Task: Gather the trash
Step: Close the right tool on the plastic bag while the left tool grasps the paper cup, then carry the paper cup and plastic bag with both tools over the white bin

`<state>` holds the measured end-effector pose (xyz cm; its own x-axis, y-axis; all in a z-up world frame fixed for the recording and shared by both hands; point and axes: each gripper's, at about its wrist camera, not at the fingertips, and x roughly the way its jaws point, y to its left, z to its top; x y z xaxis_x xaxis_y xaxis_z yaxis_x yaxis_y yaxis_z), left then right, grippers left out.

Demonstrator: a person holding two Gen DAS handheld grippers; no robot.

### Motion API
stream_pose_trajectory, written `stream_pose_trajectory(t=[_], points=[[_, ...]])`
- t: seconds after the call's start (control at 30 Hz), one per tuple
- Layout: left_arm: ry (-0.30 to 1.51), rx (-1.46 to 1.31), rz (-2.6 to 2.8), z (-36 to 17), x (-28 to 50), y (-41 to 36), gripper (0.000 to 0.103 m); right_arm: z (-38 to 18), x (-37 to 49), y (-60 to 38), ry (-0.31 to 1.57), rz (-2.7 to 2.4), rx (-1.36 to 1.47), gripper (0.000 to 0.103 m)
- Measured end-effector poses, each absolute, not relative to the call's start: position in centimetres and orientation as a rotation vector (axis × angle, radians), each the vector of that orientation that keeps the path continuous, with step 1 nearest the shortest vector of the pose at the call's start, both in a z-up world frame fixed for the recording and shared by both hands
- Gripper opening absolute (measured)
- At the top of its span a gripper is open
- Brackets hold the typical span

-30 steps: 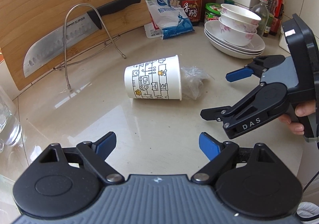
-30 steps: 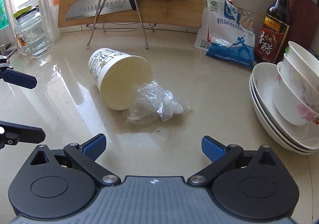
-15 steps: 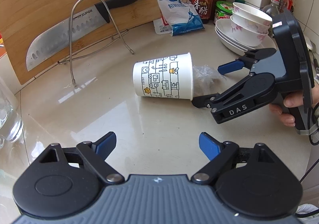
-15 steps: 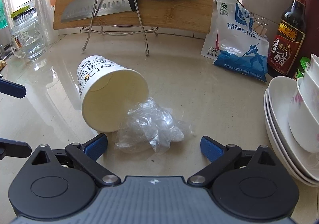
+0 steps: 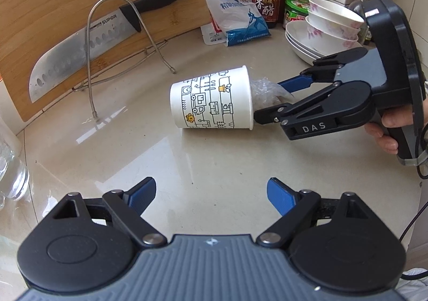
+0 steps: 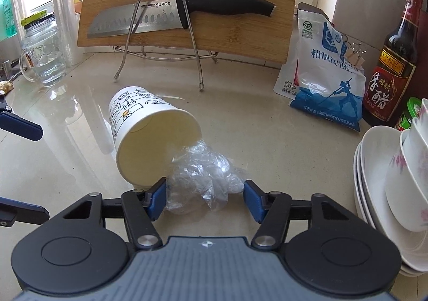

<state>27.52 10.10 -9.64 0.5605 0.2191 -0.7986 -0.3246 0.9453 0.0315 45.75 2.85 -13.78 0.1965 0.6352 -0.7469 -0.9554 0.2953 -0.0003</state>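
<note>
Closing partway, the right claw (image 6: 204,198) straddles the crumpled plastic wrap (image 6: 202,177); the left claw (image 5: 211,195) hangs wide apart, empty.

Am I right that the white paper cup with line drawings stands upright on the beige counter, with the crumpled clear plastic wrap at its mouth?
Not quite: the white paper cup with line drawings lies on its side on the beige counter, not upright. The right wrist view shows its open mouth facing the camera. The crumpled clear plastic wrap is indeed at its mouth.
</note>
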Motion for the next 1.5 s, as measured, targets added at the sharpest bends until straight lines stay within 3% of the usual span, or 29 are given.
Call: stream_pose_trajectory(t=[0.1,0.47,1.03,1.5], points=[[0.92,-0.119,0.318,-9.7,27.7,10.3,0.09,-13.5,45.9,2.4,0.725,1.177,-0.519,0.056],[0.856,-0.095,0.285,-8.8,30.3,12.3,0.09,-12.7,45.3,-0.1,0.739,1.128,-0.494,0.056],[0.914,0.472,-0.064,-10.2,35.3,13.8,0.09,-12.3,44.5,-3.0,0.773,1.025,-0.475,0.056],[0.957,0.635,-0.351,-10.7,38.3,13.6,0.089,-12.0,43.9,-4.3,0.81,0.974,-0.43,0.056]])
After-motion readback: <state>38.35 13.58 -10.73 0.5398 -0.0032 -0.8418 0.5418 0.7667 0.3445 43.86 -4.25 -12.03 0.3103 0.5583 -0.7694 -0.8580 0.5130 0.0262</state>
